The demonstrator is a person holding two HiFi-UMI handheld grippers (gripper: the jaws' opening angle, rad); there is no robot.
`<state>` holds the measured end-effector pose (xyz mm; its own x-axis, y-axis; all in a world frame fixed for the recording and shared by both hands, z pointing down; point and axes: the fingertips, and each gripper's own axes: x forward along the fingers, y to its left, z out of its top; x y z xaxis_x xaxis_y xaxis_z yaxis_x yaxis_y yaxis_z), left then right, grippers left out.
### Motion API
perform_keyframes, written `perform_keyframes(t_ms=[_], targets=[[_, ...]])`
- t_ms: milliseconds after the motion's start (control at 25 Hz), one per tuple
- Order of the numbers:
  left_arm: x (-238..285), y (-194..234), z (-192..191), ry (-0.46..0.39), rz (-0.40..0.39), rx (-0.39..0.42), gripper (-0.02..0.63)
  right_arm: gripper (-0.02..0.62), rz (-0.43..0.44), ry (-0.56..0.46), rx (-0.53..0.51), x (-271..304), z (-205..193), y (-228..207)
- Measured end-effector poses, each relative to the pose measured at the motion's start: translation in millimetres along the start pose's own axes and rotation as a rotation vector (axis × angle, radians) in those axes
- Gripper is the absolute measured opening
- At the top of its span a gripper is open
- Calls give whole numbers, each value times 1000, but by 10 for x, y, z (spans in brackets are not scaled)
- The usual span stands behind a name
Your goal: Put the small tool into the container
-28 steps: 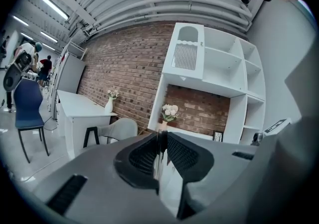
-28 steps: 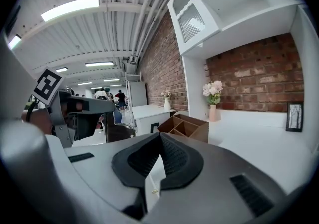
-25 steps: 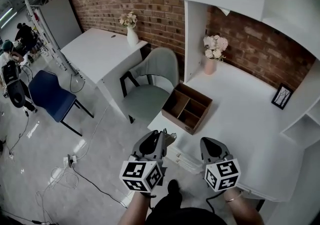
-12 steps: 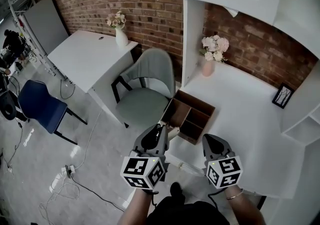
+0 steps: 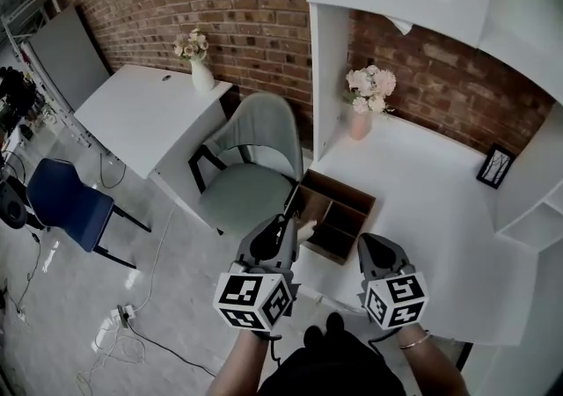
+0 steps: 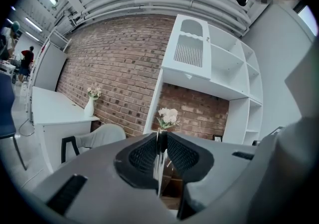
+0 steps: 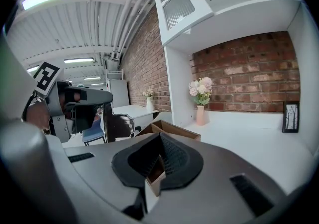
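Observation:
The container (image 5: 310, 198) is a brown wooden box with several compartments, at the near-left corner of the white desk (image 5: 422, 201). My left gripper (image 5: 283, 225) is shut on the small tool (image 5: 305, 229), a thin pale piece whose tip sticks out beside the box's near-left corner. In the left gripper view the tool (image 6: 159, 161) stands edge-on between the black pads of that gripper (image 6: 162, 136). My right gripper (image 5: 365, 241) hovers by the box's near side with its tips together and nothing in them. The right gripper view looks past its jaws (image 7: 159, 138) at the box rim (image 7: 172, 129).
A grey chair (image 5: 251, 165) stands left of the desk, close to the box. A pink vase of flowers (image 5: 359, 113) and a small picture frame (image 5: 494, 165) stand at the desk's back. White shelves rise above. Further left are a second white table (image 5: 141, 108) and a blue chair (image 5: 66, 201).
Both grippers have moved toward the desk, so the box now lies just ahead of them. The tool's tip has come up to the box's near-left corner. The left jaws kept their hold.

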<state>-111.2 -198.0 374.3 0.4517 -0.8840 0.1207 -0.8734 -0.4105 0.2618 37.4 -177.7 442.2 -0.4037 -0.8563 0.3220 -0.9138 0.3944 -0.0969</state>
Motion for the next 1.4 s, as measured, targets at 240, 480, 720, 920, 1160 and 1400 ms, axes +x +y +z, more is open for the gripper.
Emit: perform_keyframes(t_ms=[240, 480, 720, 920, 1160, 1400], targets=[[211, 20, 46, -3, 10, -2, 67, 3, 23, -2, 2, 157, 54, -76], [398, 85, 85, -4, 19, -19, 67, 3, 45, 8, -7, 309, 92, -124], [633, 127, 103, -3, 20, -27, 67, 3, 61, 18, -8, 417, 105, -191], [801, 158, 60, 12, 31, -20, 67, 3, 68, 26, -4, 500, 102, -272], [880, 188, -25, 28, 41, -29, 67, 3, 76, 31, 0, 569, 101, -317], [870, 252, -169, 44, 65, -52, 67, 3, 79, 43, 0, 608, 61, -339]])
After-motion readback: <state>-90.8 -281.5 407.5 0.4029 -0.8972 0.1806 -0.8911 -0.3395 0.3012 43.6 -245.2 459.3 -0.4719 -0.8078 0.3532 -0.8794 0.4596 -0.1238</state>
